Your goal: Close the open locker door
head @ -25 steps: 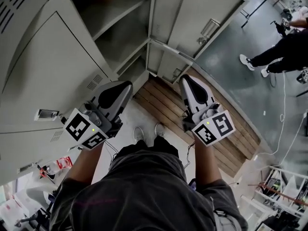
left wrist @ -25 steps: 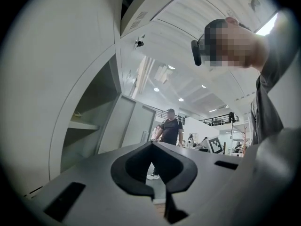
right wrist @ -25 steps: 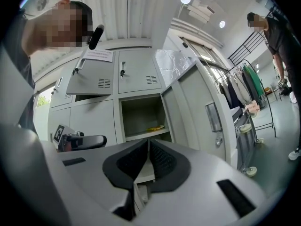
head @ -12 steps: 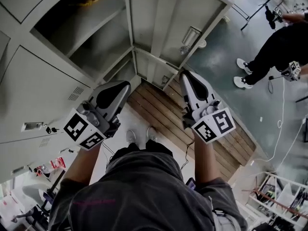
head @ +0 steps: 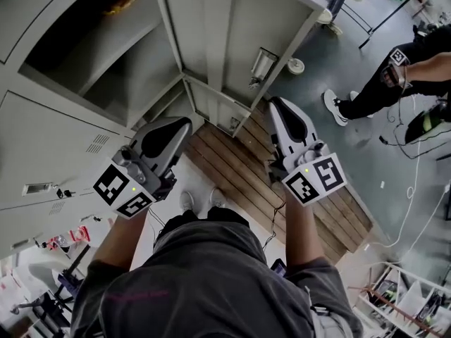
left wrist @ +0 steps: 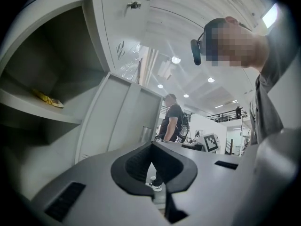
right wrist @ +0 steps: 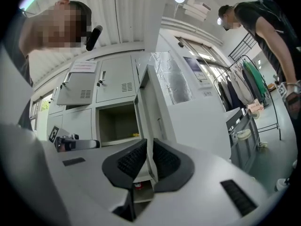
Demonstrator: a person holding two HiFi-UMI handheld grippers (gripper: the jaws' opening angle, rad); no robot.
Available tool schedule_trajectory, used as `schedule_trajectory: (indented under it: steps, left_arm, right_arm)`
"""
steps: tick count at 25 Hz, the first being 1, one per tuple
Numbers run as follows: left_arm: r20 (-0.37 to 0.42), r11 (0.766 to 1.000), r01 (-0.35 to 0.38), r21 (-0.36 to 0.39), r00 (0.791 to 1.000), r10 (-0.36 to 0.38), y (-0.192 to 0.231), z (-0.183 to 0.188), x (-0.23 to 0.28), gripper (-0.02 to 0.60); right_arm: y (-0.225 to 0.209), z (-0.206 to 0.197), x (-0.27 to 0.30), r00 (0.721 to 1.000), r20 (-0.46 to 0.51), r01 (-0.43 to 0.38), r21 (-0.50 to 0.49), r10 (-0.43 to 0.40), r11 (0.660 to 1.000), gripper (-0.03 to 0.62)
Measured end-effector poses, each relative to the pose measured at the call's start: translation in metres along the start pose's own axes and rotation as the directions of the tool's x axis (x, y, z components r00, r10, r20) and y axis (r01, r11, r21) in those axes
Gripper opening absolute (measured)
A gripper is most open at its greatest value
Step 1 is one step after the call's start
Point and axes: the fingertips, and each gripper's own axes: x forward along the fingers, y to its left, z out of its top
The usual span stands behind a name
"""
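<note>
The open locker door [head: 275, 20] stands swung well out from the grey locker bank. Its handle [head: 262, 65] faces us and its free edge points our way. Left of it gapes the compartment [head: 99, 62] it belongs to, with a yellow item [head: 121, 5] lying far back on the upper shelf. A smaller door [head: 211, 104] below also looks ajar.

Our right gripper [head: 276, 105] is nearest the door but apart from it. Its tongs are drawn in to a thin slit with nothing between them. Our left gripper [head: 182, 124] hangs before the lower lockers, tips together and empty.

We judge the push hasn't begun. The main risk is narrow, closed tips skating off the smooth sheet metal, especially if we press near the hinge. A hard shove could bounce the door back unlatched. The wooden platform [head: 303, 196] underfoot has an edge we could trip on while stepping in. A bystander [head: 366, 94] stands well clear.
</note>
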Motion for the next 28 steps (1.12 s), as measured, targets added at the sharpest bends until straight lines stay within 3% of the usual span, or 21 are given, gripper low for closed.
schedule_trajectory:
  steps: [16,28]
  left_arm:
    - [-0.006,0.998,-0.060,0.006,0.998,0.060,0.012,-0.005,0.028,0.014]
    - [0.000,0.996,-0.085,0.006,0.996,0.085,0.020,-0.007,0.018,0.014]
  right_arm:
    - [-0.039,0.000,0.025,0.997,-0.016,-0.070,0.023,0.071,0.997,0.117]
    - [-0.032,-0.001,0.035,0.994,-0.008,-0.105,0.011,0.105,0.994,0.127]
